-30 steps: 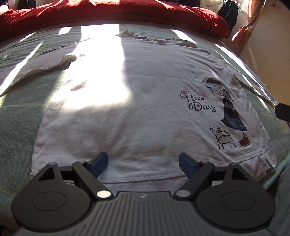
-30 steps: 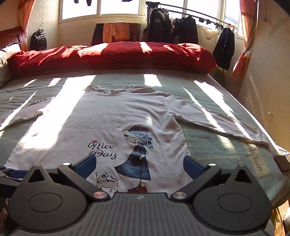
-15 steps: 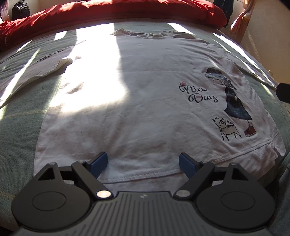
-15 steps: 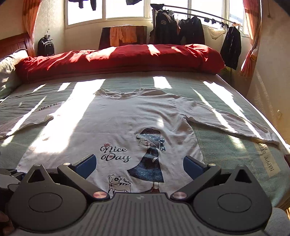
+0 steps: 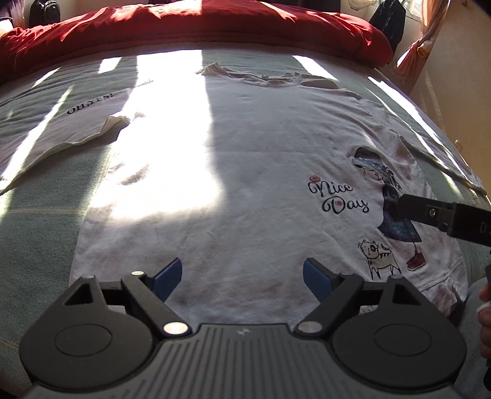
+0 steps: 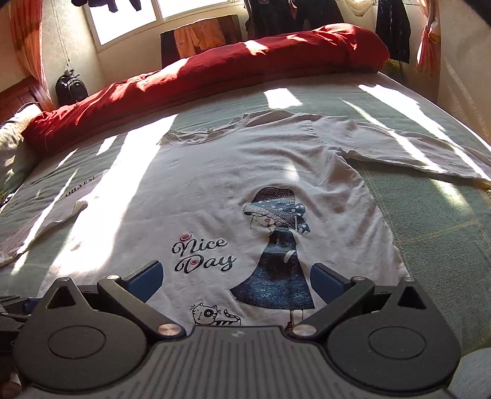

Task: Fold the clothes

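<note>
Surroundings: I see a rolled red quilt (image 6: 214,70) lying across the far end of the bed (image 6: 429,227), which has a pale green cover; dark clothes (image 6: 392,27) hang by the window behind it, and a black backpack (image 6: 71,89) stands in the far left corner.
Second garment: a white cloth printed "OH,YES!" (image 5: 76,122) lies to the left, its edge just beside the shirt's left side.
Task item: the white long-sleeved shirt with a "Nice Day" girl-and-cat print (image 6: 245,190) lies flat, front up, collar toward the quilt, right sleeve stretched out toward the bed's right edge.
In the way: nothing lies on top of the shirt; strong sun stripes wash out its left half.
Left gripper (image 5: 242,276): I hold it tilted down over the bottom hem, jaws wide apart, nothing between the blue pads.
Right gripper (image 6: 236,279): tilted down over the print near the hem, jaws spread, released; its finger shows at the right edge of the left view.
Edges: the hem runs close to the bed's near edge; bare green cover lies open to the right below the sleeve.
</note>
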